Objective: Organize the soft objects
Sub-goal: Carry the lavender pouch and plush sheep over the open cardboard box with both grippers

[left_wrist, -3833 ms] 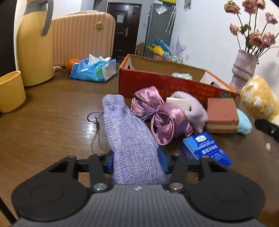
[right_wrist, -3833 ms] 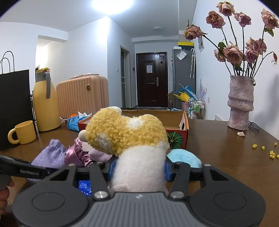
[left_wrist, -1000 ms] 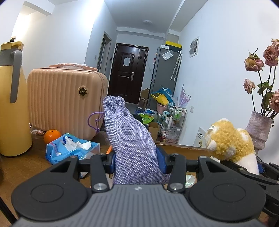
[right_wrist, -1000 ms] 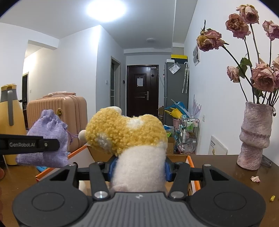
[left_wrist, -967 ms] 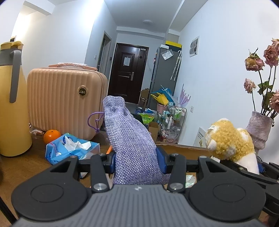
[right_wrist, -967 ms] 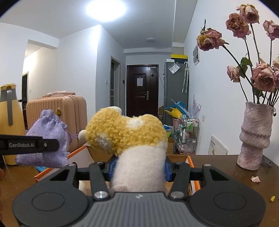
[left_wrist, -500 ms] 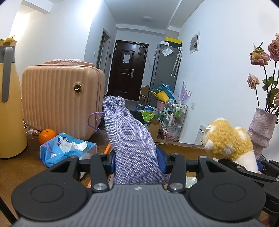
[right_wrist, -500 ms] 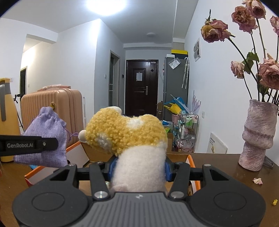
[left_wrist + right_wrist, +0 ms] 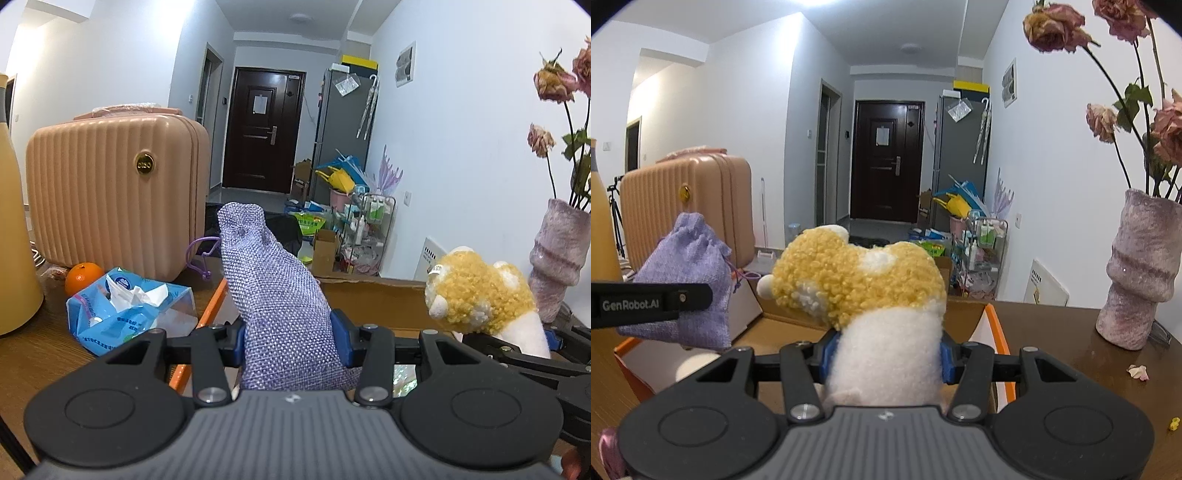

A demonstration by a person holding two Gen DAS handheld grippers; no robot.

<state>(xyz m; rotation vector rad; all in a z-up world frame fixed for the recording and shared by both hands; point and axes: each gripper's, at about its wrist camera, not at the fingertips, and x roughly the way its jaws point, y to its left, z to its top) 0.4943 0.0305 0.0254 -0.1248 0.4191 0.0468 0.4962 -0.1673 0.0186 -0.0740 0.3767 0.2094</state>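
Observation:
My left gripper (image 9: 288, 341) is shut on a lavender drawstring pouch (image 9: 280, 295) and holds it up over the left end of the open orange cardboard box (image 9: 369, 299). My right gripper (image 9: 884, 356) is shut on a yellow and white plush toy (image 9: 864, 288) and holds it above the same box (image 9: 993, 332). The plush also shows in the left wrist view (image 9: 480, 299), to the right of the pouch. The pouch shows in the right wrist view (image 9: 687, 280), to the left, with the left gripper's finger in front of it.
A blue tissue pack (image 9: 129, 306), an orange (image 9: 83, 275), a peach suitcase (image 9: 114, 192) and a yellow flask (image 9: 14, 236) stand at the left. A pink vase (image 9: 1137, 269) with dried roses stands at the right on the wooden table (image 9: 1071, 354).
Both grippers have lifted their objects from table height up over the box and moved forward toward it; in the last second they advanced a little more. Both grips are unchanged.

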